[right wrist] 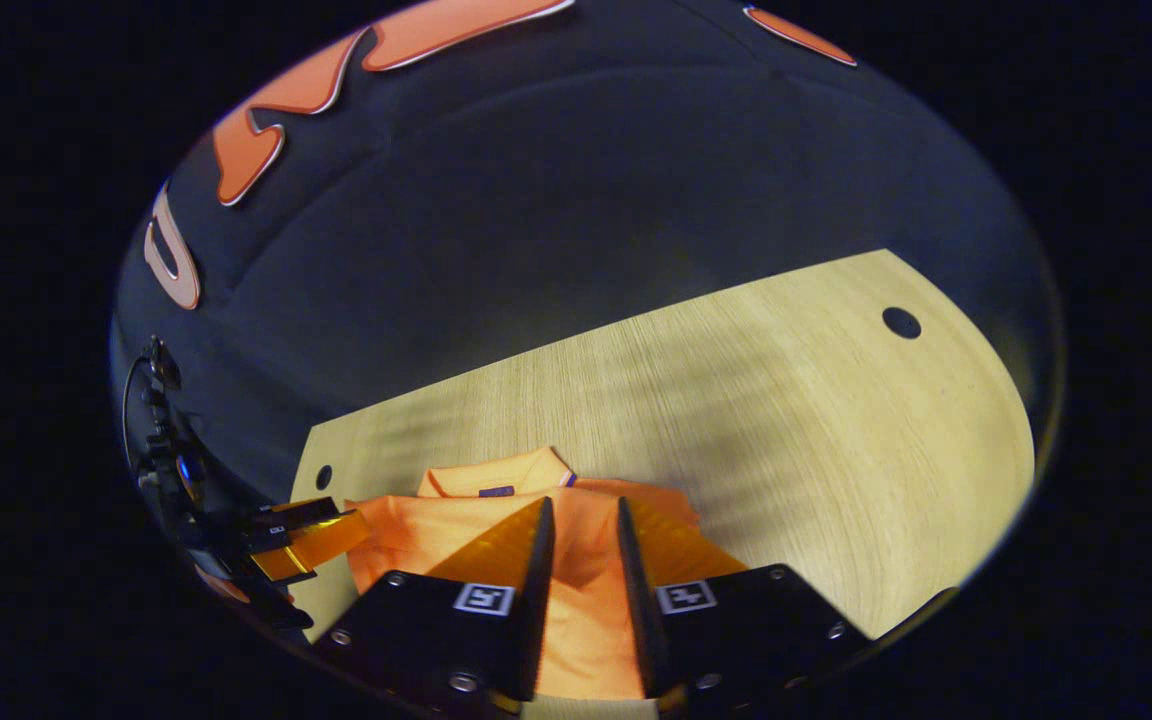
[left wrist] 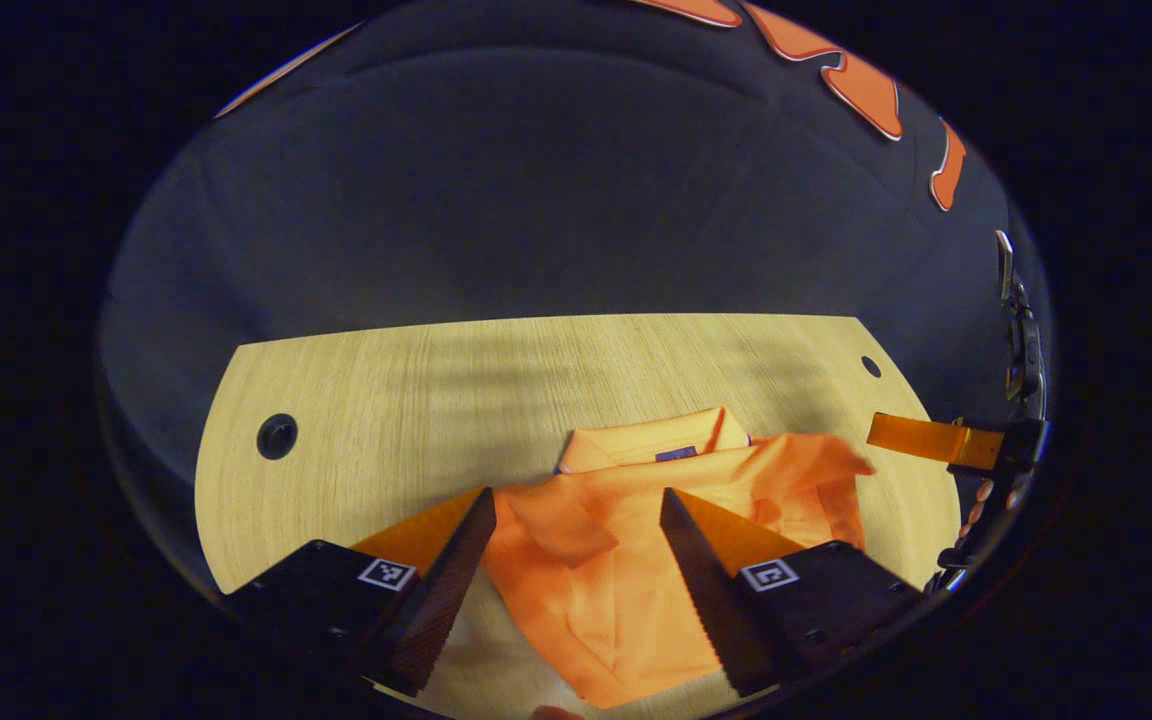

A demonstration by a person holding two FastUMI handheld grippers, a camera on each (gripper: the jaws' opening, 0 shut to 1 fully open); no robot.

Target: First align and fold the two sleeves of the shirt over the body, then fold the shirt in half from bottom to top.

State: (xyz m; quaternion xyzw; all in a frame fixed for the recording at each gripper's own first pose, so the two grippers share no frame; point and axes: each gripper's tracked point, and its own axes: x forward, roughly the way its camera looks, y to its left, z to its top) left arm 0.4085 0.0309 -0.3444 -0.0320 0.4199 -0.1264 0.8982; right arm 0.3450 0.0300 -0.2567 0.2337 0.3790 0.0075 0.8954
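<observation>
Shirts on your worktop (left wrist: pixel 356 380): one, an orange shirt (left wrist: pixel 596 590), lying rumpled at the near edge with its collar (left wrist: pixel 651 440) turned toward the far side. You hold two hand-held grippers. Holes in the worktop count two, one toward each far corner, both well away from the shirt; the nearer-looking one (left wrist: pixel 277 436) sits off to the side of the collar. No container stands among these things, so nothing is held inside anything.

Your left hand-held gripper (left wrist: pixel 576 510) is spread wide, its two fingers straddling the shirt's body just below the collar; cloth lies between them, but neither finger presses on it. In the left gripper view your other tool sits beside the shirt's far sleeve.

Your right hand-held gripper (right wrist: pixel 584 520) hangs over the shirt (right wrist: pixel 576 620) with its fingers drawn close, a narrow gap left between them and orange cloth showing through that gap. Whether the tips pinch the fabric is hard to tell from this angle. In the right gripper view, the collar (right wrist: pixel 496 478) lies just beyond those fingertips.
</observation>
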